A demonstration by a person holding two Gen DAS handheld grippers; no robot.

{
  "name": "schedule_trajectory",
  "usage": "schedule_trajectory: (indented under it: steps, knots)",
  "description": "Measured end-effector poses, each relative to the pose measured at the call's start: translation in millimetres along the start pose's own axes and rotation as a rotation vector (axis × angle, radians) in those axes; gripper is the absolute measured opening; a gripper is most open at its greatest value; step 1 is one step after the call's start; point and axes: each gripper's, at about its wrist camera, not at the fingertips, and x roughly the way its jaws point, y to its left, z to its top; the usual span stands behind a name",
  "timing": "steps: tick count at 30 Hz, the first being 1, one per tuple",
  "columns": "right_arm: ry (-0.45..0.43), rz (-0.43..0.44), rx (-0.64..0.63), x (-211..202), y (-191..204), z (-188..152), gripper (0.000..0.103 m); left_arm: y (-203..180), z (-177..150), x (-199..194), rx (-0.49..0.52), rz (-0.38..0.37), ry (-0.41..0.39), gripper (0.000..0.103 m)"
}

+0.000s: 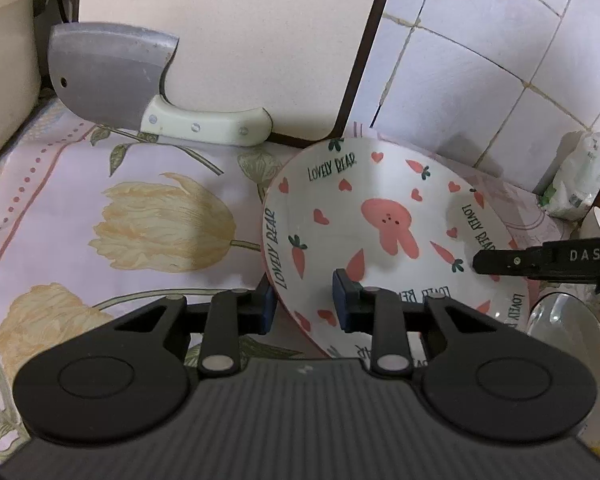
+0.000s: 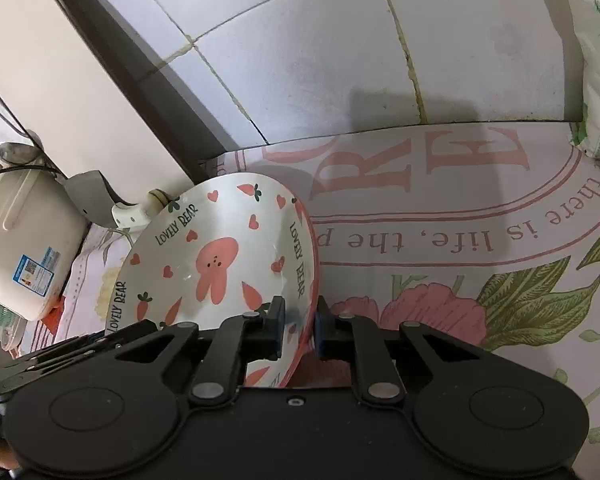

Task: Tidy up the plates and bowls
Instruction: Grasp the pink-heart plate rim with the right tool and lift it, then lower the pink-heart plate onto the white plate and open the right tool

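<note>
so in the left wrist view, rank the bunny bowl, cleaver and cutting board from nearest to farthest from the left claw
1. Bunny bowl: its left rim sits between the left claw's fingers.
2. Cleaver: upper left, on the floral cloth, resting against the board.
3. Cutting board: behind the cleaver, standing at the back.

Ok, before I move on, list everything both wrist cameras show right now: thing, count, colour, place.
bowl: one, white with pink rabbit, hearts and carrots, on the cloth, gripped at two rim points
cleaver: one, grey blade, cream handle, leaning on the board
cutting board: one, cream, upright against the wall
tablecloth: one, pale floral with pink lettering, covering the counter
rice cooker: one, cream, far left in the right wrist view
packet: one, white and green, by the tiled wall
left gripper: one, black, shut on the bowl rim
right gripper: one, black, shut on the bowl rim
</note>
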Motion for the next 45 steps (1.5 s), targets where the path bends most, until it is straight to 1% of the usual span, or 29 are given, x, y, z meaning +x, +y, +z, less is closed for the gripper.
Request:
schedule_trajectory:
  steps: [1,2,4,6,7,8,13,18,20,22,24,34,37,45]
  knots:
    - [-0.01,0.005,-0.002,-4,1,0,0.017,0,0,-4,0.033,-0.003,-0.108,0.028]
    - [-0.025,0.016,-0.013,-12,5,0,0.017,0,1,-10,0.037,-0.008,-0.122,0.028]
    - [-0.018,0.013,-0.03,-23,10,0,0.018,-1,3,-23,0.04,-0.023,-0.117,0.028]
    - [-0.039,0.016,-0.054,-38,16,-4,0.018,-5,1,-36,0.053,-0.027,-0.13,0.028]
    - [-0.043,0.021,-0.055,-43,17,-5,0.018,-8,-1,-43,0.085,-0.006,-0.218,0.028]
    - [-0.048,0.029,-0.052,-52,18,-7,0.018,-12,-4,-50,0.094,-0.005,-0.227,0.028]
    - [-0.067,0.029,-0.05,-91,21,-22,0.018,-35,-26,-81,0.142,-0.004,-0.228,0.028]
    - [-0.092,0.026,-0.067,-132,22,-44,0.019,-53,-48,-110,0.178,-0.023,-0.253,0.028]
    - [-0.108,0.024,-0.072,-147,22,-54,0.019,-61,-57,-120,0.202,-0.019,-0.286,0.028]
    - [-0.115,0.028,-0.065,-158,20,-61,0.019,-69,-67,-129,0.22,-0.018,-0.3,0.028]
    - [-0.118,0.026,-0.053,-170,17,-69,0.019,-76,-75,-135,0.233,-0.023,-0.297,0.028]
    - [-0.124,0.004,-0.045,-216,5,-105,0.02,-102,-113,-150,0.267,-0.071,-0.284,0.028]
    - [-0.12,-0.002,-0.041,-222,0,-115,0.02,-108,-122,-149,0.278,-0.072,-0.283,0.028]
    - [-0.101,-0.001,-0.01,-222,-22,-134,0.021,-118,-138,-134,0.283,-0.085,-0.237,0.028]
